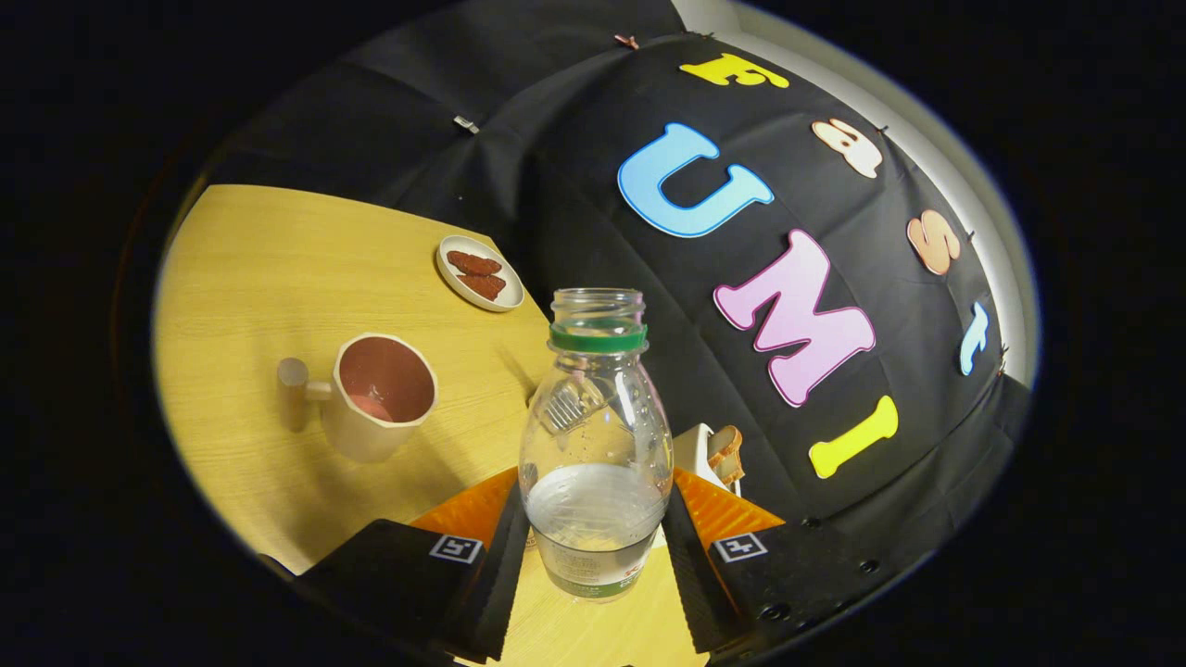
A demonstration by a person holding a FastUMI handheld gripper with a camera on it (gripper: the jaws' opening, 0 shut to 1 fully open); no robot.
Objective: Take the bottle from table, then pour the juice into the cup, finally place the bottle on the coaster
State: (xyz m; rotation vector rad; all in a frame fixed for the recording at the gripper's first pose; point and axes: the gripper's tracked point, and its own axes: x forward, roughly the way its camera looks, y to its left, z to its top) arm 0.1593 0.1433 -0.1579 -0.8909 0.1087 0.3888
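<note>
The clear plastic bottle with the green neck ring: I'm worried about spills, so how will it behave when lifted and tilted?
The clear plastic bottle with the green neck ring looks under half full, so probably light. Its mouth is uncapped, so the liquid could slosh out on a quick tilt. The gripper has both fingers against its smooth, thin-looking lower body, which may flex or slip under a hard squeeze.

bottle [595, 445] hides most of bread [725, 451]

You have a small white plate [480, 273] lying at the far edge of the light wooden table [278, 269], with two reddish-brown pieces of food [479, 274] side by side on it. Near the black cloth wall sits a white holder [695, 454] with slices of bread [726, 451] in it.
</note>
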